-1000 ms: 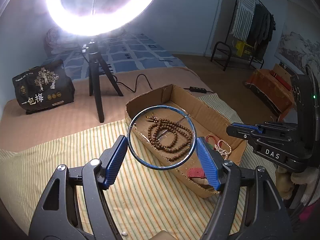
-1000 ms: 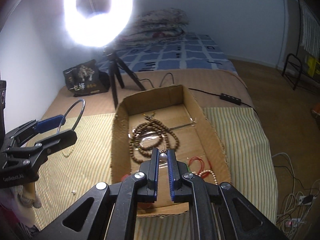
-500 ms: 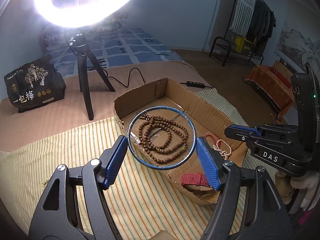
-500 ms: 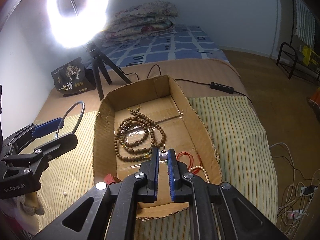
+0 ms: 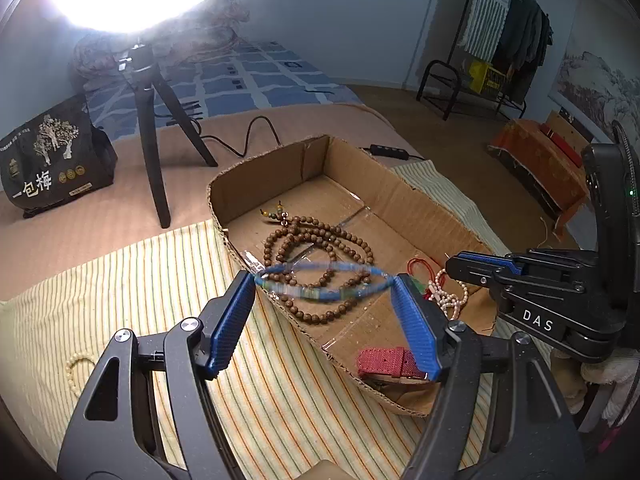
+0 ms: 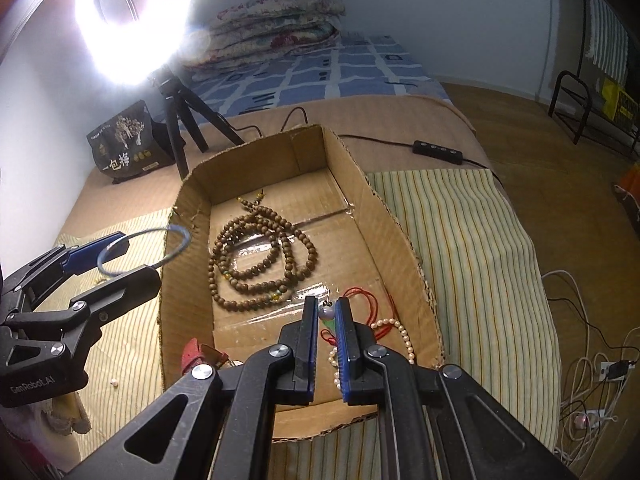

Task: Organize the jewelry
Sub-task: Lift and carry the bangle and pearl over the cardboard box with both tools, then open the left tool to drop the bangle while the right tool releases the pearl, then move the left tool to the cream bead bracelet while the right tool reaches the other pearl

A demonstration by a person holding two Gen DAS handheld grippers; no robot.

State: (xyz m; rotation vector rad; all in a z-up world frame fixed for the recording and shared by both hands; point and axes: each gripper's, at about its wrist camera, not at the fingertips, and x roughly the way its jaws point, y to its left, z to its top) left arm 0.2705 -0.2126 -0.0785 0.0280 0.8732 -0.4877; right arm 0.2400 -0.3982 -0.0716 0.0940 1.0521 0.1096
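Note:
My left gripper [image 5: 325, 280] is shut on a thin blue bangle [image 5: 320, 280], blurred and tipped nearly flat, held over the near left wall of the cardboard box [image 5: 404, 196]. The bangle also shows in the right wrist view [image 6: 144, 252], beside the box wall [image 6: 184, 292]. My right gripper [image 6: 327, 312] is shut on a small pearl bead pendant [image 6: 327, 313] above the box floor. In the box lie a brown wooden bead necklace [image 6: 260, 260], a red cord [image 6: 368, 300], a pearl strand [image 6: 396, 332] and a red strap [image 5: 384, 362].
A ring light on a tripod [image 5: 152, 120] and a black bag [image 5: 52, 160] stand behind the box. A cream bead bracelet [image 5: 80, 364] lies on the striped cloth [image 5: 280, 400] at left. A cable with a controller [image 6: 438, 148] runs behind the box. Cables lie on the floor [image 6: 592, 360].
The bangle has tipped from upright to nearly flat in the left gripper. Both grippers have moved closer to the box. The right gripper still holds the pendant.

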